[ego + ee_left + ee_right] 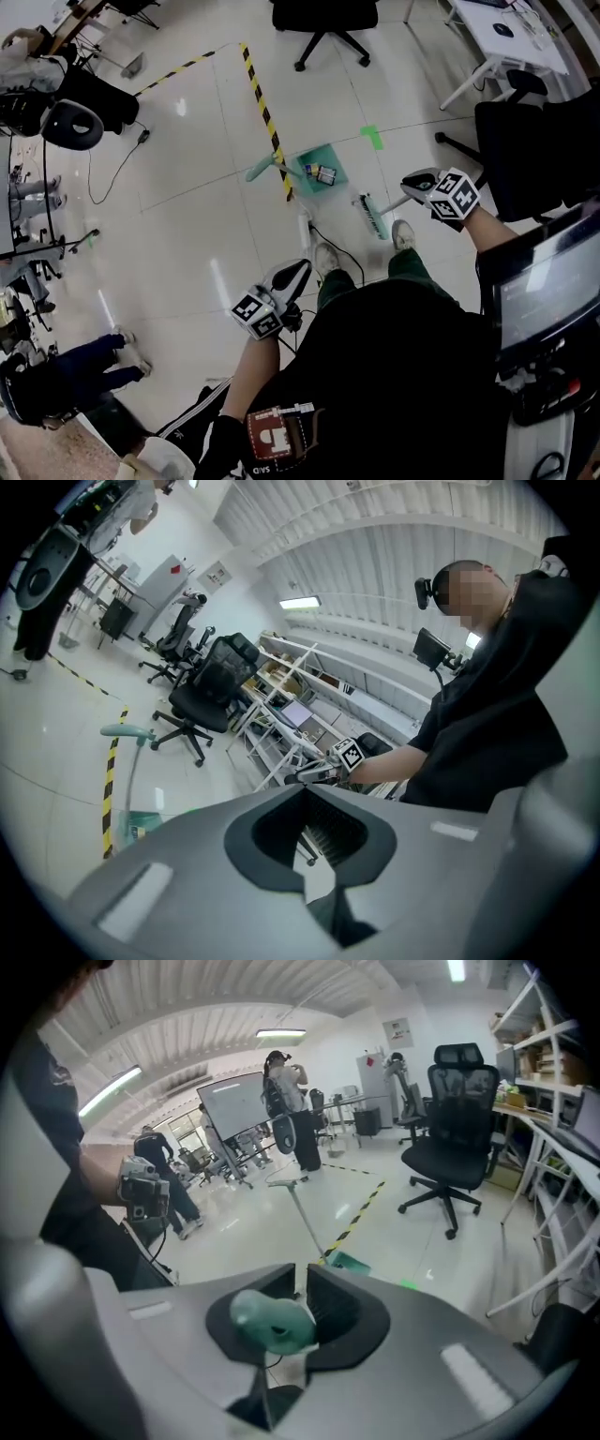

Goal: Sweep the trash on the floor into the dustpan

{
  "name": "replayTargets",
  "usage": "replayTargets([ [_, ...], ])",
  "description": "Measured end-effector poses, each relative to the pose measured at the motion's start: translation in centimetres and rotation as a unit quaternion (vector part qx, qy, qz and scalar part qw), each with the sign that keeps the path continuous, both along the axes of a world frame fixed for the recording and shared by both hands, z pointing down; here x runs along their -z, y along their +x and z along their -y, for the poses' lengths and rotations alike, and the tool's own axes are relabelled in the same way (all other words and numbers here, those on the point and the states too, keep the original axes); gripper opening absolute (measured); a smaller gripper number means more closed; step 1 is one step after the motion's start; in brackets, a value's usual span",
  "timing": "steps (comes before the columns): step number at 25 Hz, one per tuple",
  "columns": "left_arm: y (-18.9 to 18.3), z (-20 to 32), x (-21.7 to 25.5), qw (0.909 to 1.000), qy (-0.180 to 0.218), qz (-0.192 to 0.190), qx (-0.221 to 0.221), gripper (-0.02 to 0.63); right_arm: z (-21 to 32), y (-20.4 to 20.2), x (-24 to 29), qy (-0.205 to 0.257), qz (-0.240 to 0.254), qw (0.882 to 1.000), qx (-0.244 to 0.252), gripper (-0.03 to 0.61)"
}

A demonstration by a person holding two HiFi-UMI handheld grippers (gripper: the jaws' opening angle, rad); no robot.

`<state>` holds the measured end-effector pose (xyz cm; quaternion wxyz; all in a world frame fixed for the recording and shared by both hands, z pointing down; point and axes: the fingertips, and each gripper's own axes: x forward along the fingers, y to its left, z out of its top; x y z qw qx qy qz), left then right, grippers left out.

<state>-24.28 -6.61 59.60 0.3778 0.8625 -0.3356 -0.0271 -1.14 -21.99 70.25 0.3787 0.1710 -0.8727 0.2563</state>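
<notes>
In the head view a green dustpan (323,161) stands on the pale floor with small trash (324,174) inside it, its long handle (260,170) leaning left. A broom head (372,217) rests on the floor just right of the pan. My right gripper (419,182) is shut on the broom's green handle end (272,1324). My left gripper (299,270) hangs lower, near the person's shoe, jaws together and holding nothing. The left gripper view shows the dustpan (141,823) and its handle (127,731) at far left. From the right gripper (302,1307) the dustpan (349,1262) lies ahead.
Yellow-black floor tape (264,114) runs up to the dustpan. A green tape mark (371,137) lies beyond it. Black office chairs (323,19) (534,141) and a white desk (506,37) stand at the back and right. A cable (112,173) crosses the floor at left. People stand at left.
</notes>
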Motion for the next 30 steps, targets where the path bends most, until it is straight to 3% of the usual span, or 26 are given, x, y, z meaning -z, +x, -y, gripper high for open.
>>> replayTargets([
  [5, 3.0, 0.8, -0.5, 0.9984, -0.017, 0.008, 0.052, -0.003, 2.6, 0.5, -4.8, -0.013, 0.009, 0.998, 0.063, 0.038],
  [13, 8.6, 0.4, -3.5, 0.9984, -0.057, -0.005, 0.001, -0.003, 7.0, 0.8, -8.4, -0.003, -0.022, 0.993, 0.119, 0.037],
  [16, 8.5, 0.5, -4.1, 0.9981, -0.061, -0.007, -0.008, -0.003, 8.0, 0.9, -9.0, 0.009, -0.034, 0.992, 0.125, 0.035],
  [25, 6.1, 0.2, -4.4, 0.9968, -0.077, -0.009, 0.02, -0.003, 12.9, 0.3, -9.6, 0.077, -0.079, 0.982, 0.151, 0.029],
  [30, 5.6, 0.0, -4.2, 0.9964, -0.08, -0.009, 0.027, -0.003, 15.3, 0.0, -9.1, 0.114, -0.094, 0.979, 0.142, 0.029],
])
